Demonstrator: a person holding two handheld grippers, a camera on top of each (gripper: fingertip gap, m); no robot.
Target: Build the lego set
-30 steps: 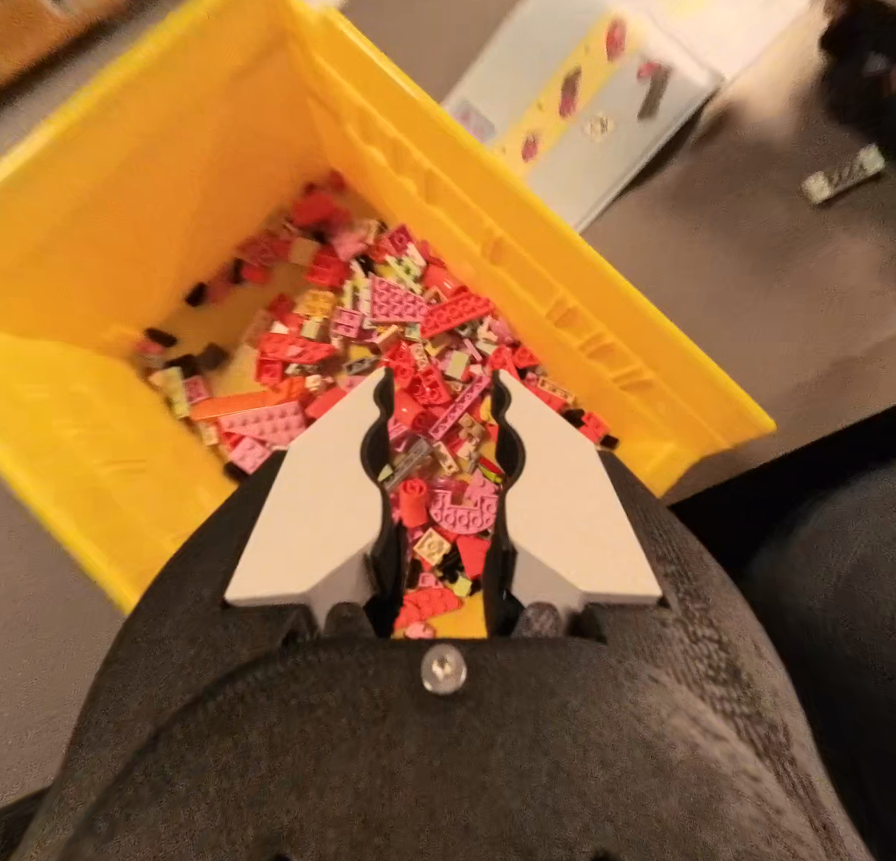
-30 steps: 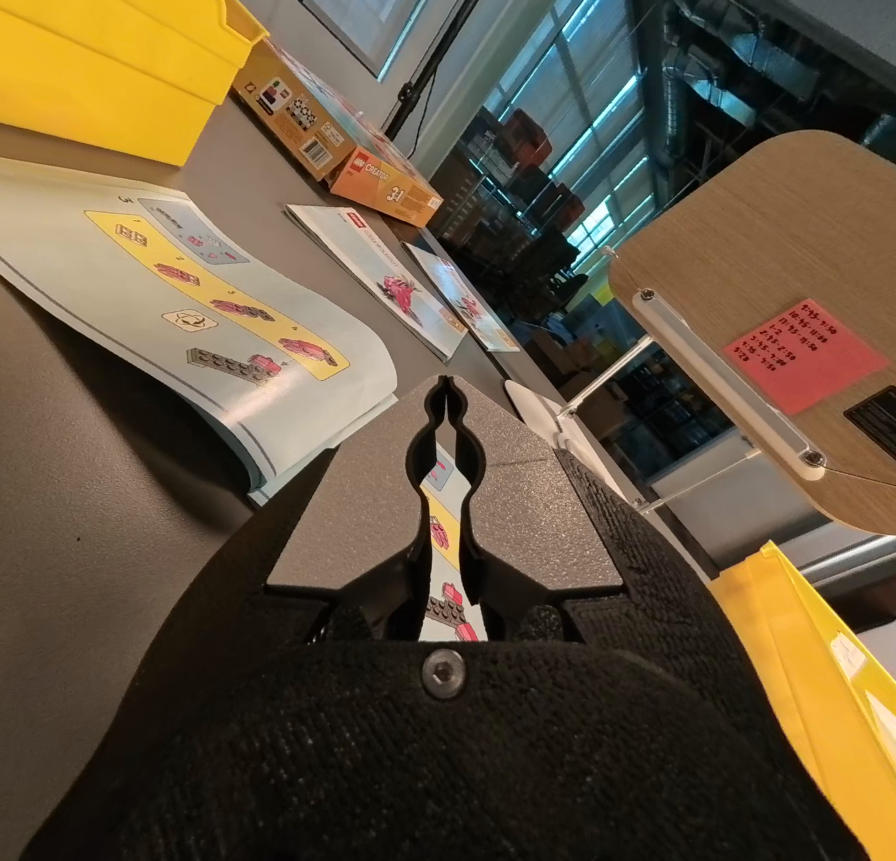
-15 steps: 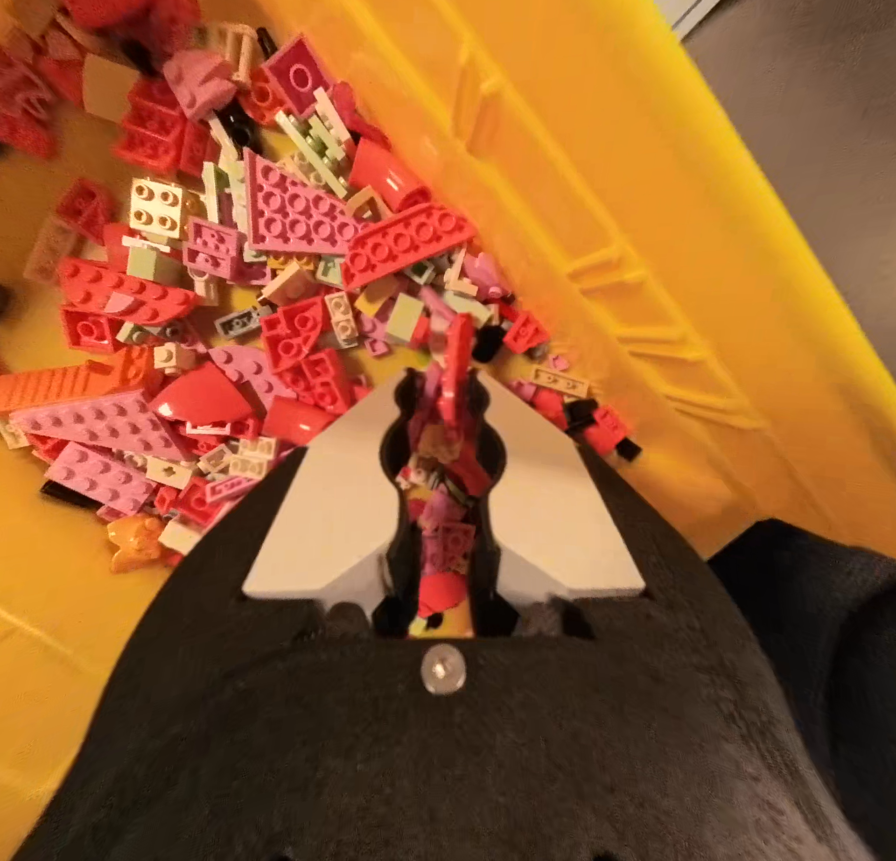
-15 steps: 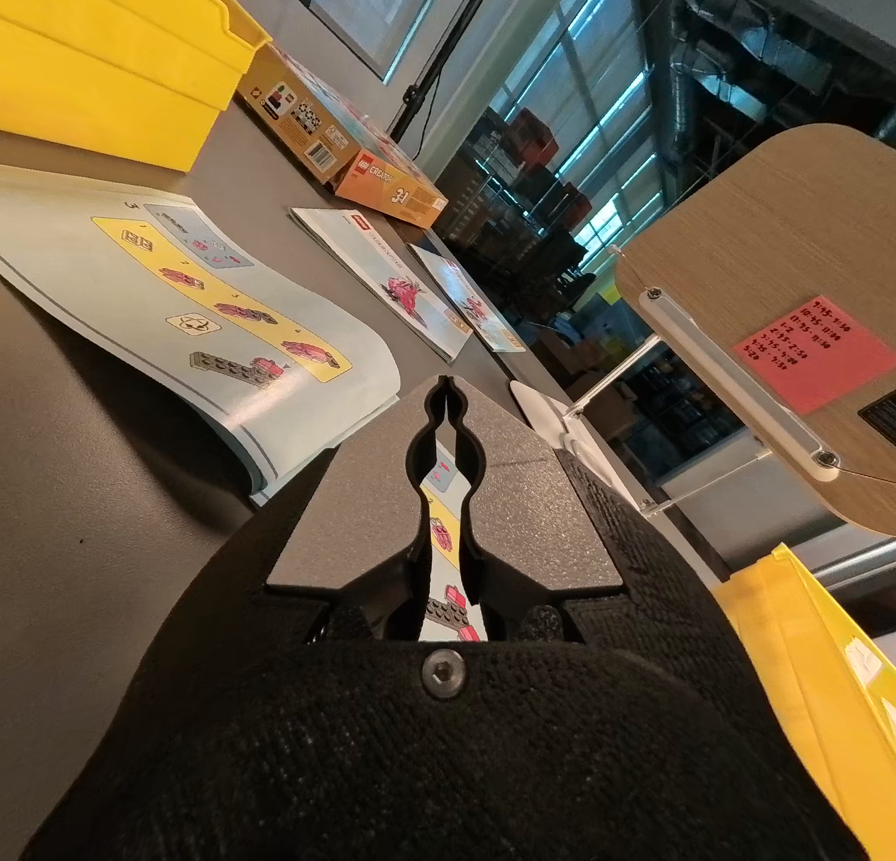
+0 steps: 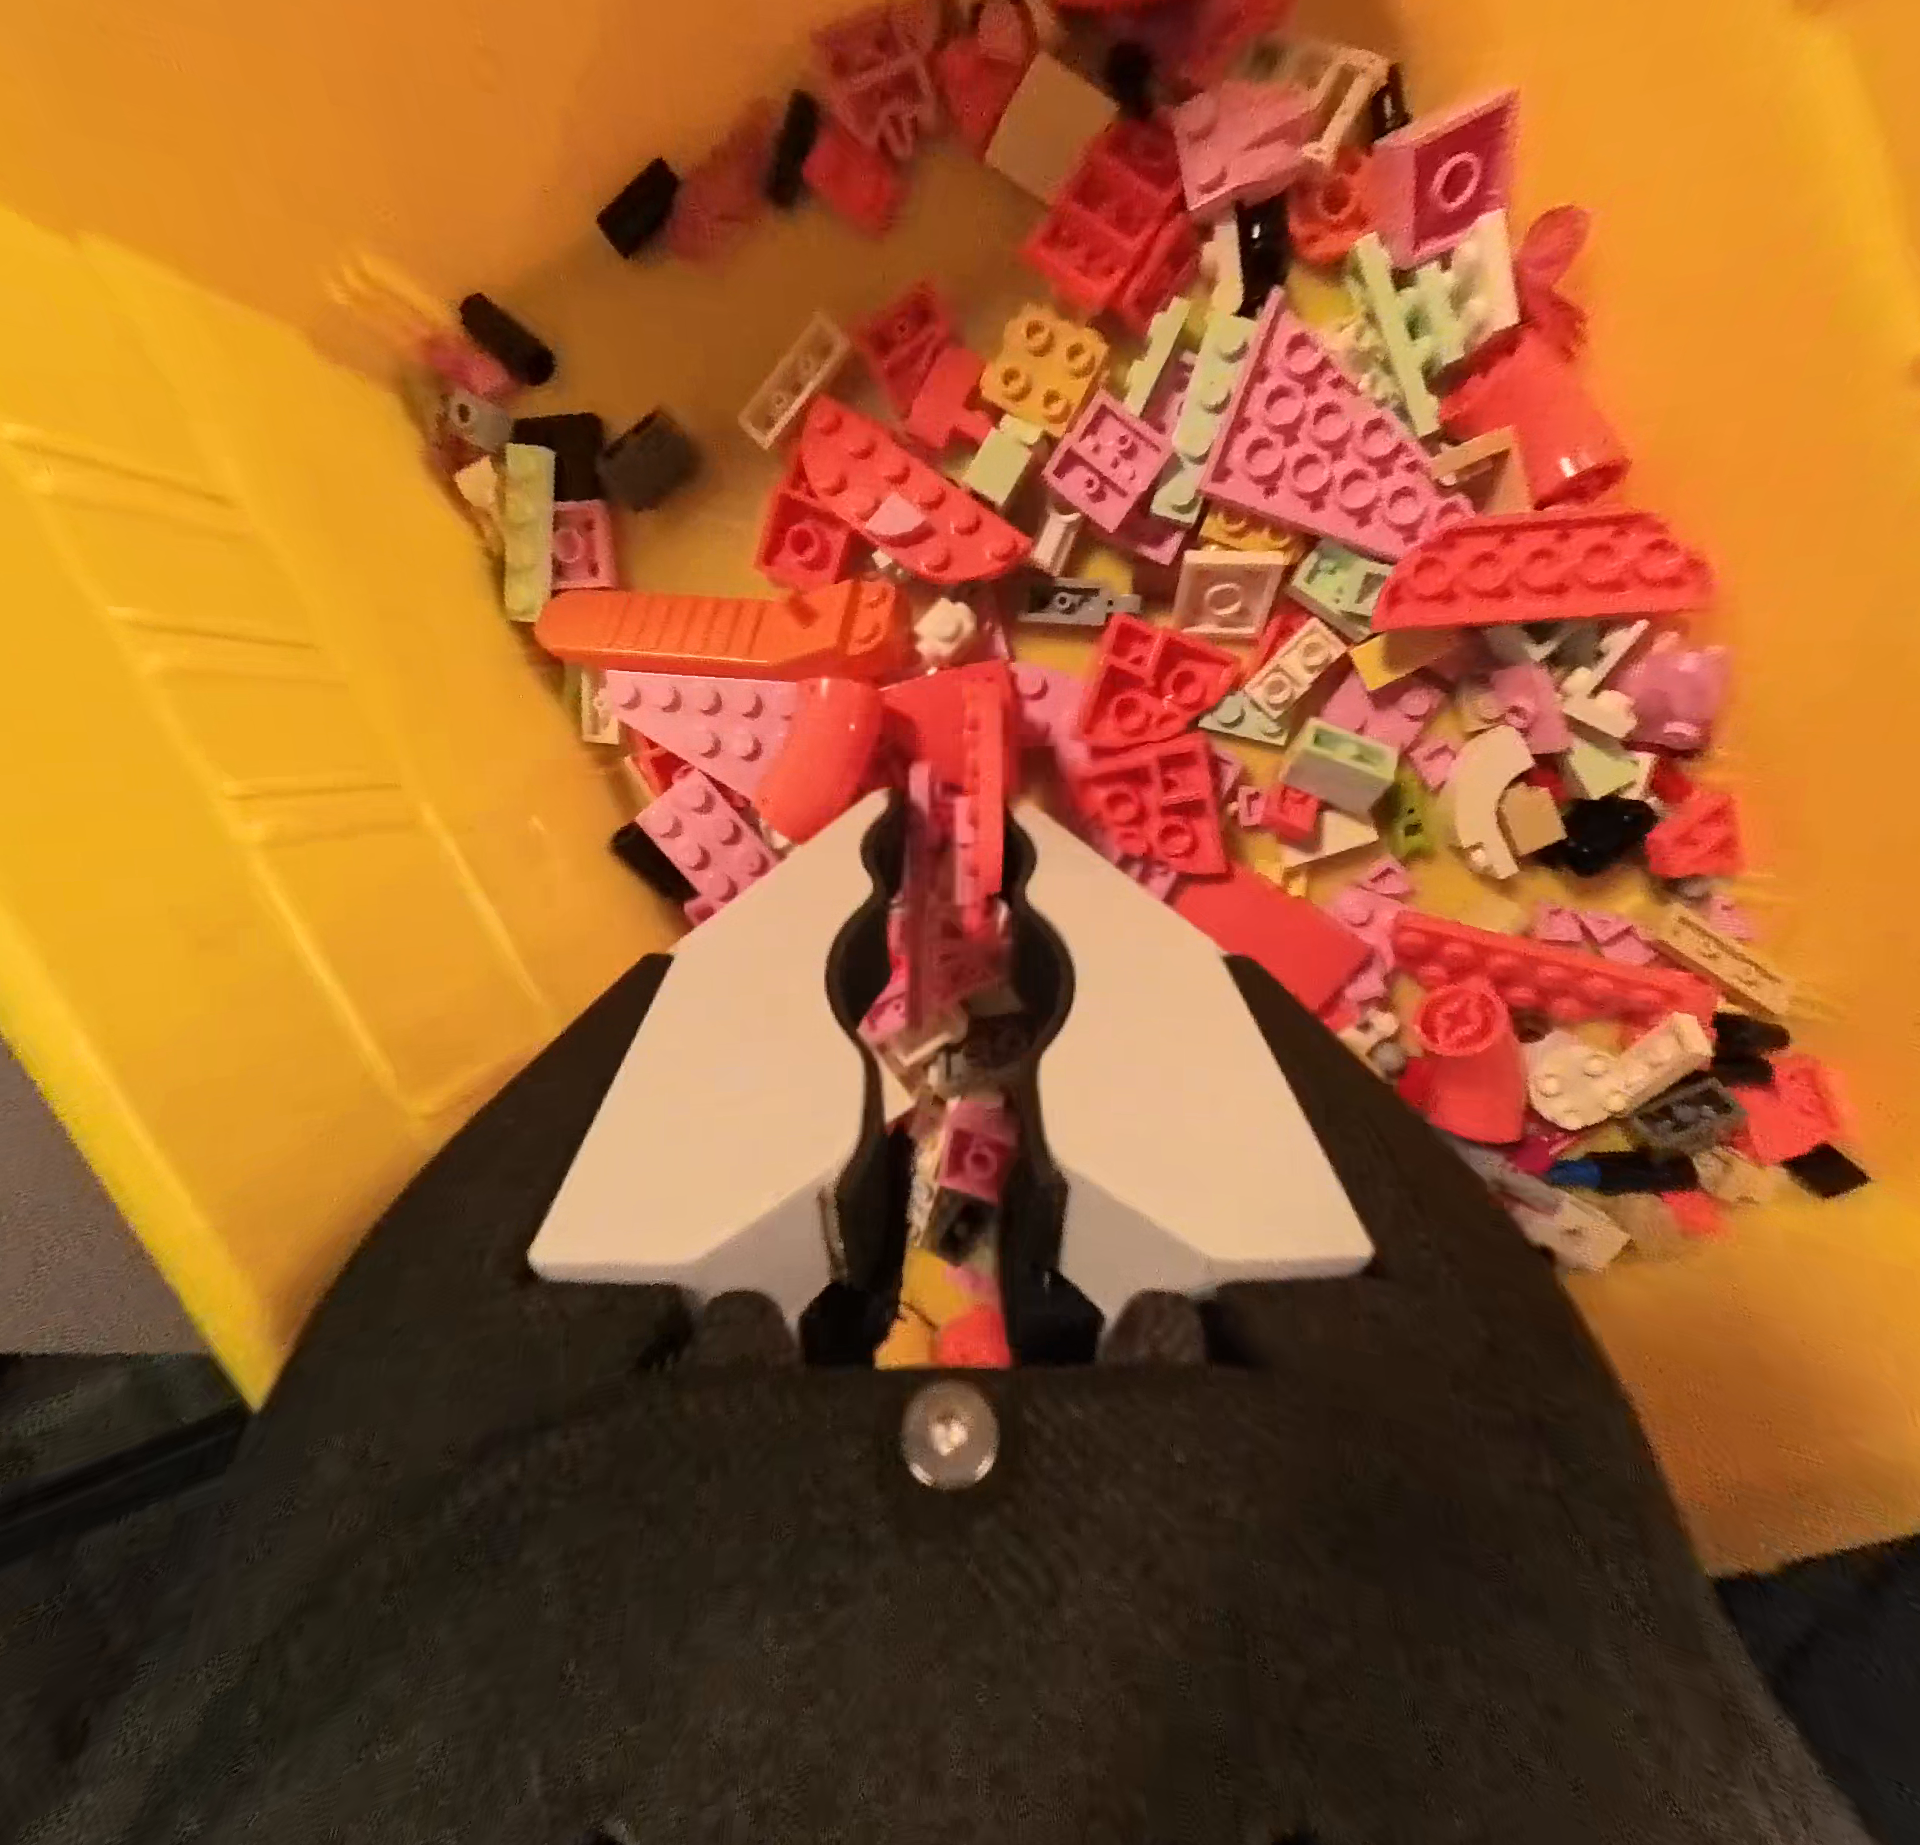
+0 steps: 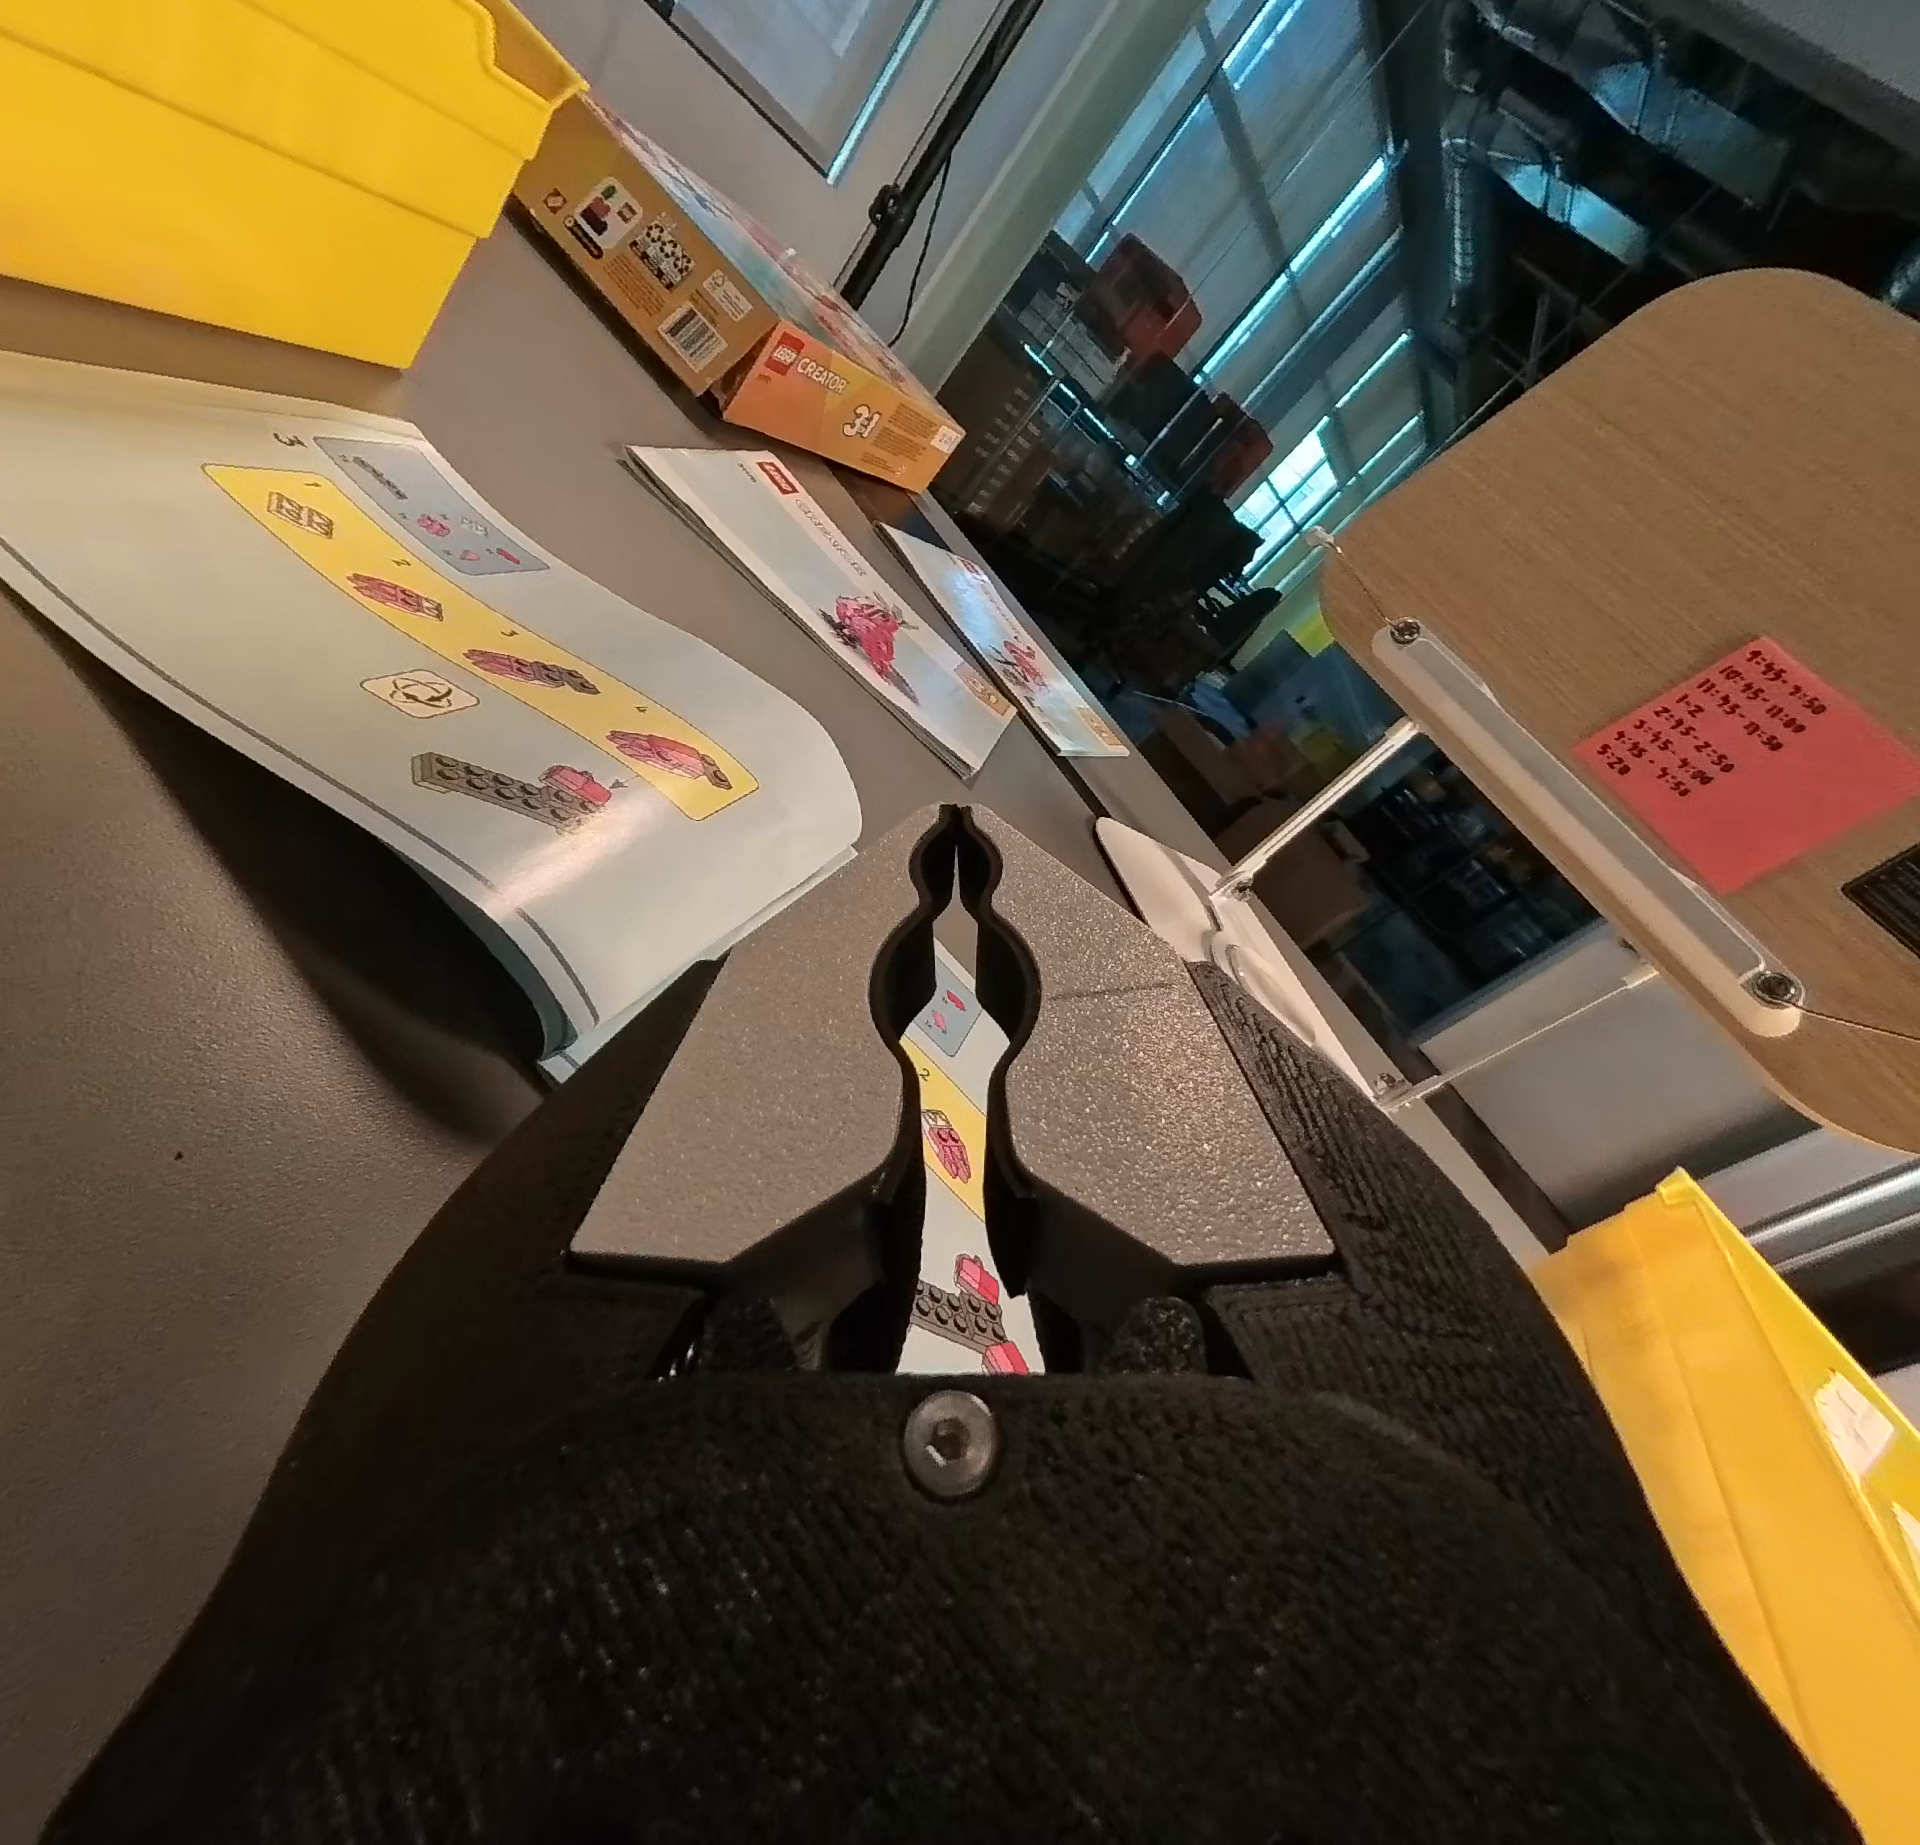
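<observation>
My left gripper is deep inside a yellow bin, over a pile of red, pink and pale toy bricks. Its white fingers are closed on a thin red plate that stands on edge and sticks out past the tips. A pink plate is pinched beside it. An orange ribbed piece lies just beyond the tips. My right gripper is shut with the tips touching and nothing between them. It hovers low over an open instruction booklet on the grey table.
Stacked yellow bins and a cardboard toy box stand at the table's far side. Two closed booklets lie beyond the open one. Another yellow bin is at the right. A wooden board with a red note stands at the upper right. My left gripper is the nearer one to the orange ribbed piece: about 5 cm, against 40 cm.
My left gripper dropped from above the bin into the brick pile and its jaws narrowed onto the red plate, which now stands between the tips. The right gripper stayed shut and barely moved.
</observation>
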